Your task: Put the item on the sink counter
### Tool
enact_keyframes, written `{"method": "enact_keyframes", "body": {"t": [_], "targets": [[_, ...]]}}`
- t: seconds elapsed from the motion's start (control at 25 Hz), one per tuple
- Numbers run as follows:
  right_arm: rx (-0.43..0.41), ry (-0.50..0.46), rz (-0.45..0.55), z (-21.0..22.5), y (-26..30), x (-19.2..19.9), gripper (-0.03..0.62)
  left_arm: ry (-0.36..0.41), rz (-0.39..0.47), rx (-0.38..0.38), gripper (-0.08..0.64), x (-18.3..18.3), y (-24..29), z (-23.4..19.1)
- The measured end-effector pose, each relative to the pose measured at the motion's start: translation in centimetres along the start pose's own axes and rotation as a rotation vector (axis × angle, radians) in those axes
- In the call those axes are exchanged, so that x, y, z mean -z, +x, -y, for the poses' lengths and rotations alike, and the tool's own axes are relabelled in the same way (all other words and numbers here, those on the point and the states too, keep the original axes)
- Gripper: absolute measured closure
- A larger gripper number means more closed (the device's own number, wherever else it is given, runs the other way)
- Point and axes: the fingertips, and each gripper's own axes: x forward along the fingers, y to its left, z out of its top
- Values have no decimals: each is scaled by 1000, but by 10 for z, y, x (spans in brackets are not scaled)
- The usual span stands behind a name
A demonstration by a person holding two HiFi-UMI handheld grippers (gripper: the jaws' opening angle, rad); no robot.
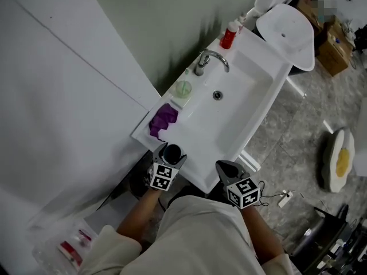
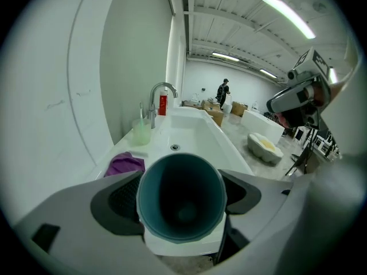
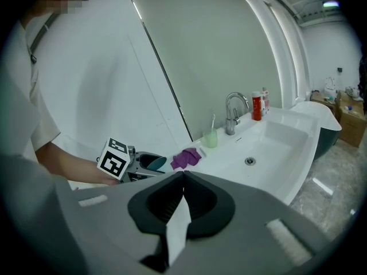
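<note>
The left claw (image 1: 170,154) is clamped on a teal cup (image 2: 181,196), one pad pressing each side of it. The cup is held at the near left corner of the sink counter (image 1: 192,153); I cannot tell whether it touches the surface. It lies tilted, with its mouth facing back along the claw, and only its dark bottom shows inside.

Just beyond it on the counter lies a crumpled purple cloth (image 1: 163,119). Farther along the left side stands a pale green cup (image 1: 183,89) with a toothbrush (image 3: 214,121) upright in it. Next come the chrome tap (image 1: 207,59) and, at the far end, a red bottle (image 1: 229,37).

To the right of these the white basin (image 1: 241,82) shows only its drain (image 1: 217,95).

The right claw (image 3: 183,175) is at the near edge of the counter, well apart from the cup, its jaws closed together on nothing.
</note>
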Motion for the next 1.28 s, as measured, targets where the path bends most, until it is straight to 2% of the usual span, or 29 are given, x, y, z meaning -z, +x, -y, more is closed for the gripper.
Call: {"method": "enact_keyframes", "body": {"t": [0.44, 1.28], "targets": [[55, 39, -35, 11, 4, 16, 581, 142, -63, -24, 172, 24, 48, -8], [94, 5, -46, 16, 3, 13, 581, 98, -45, 3, 156, 30, 60, -8]]}}
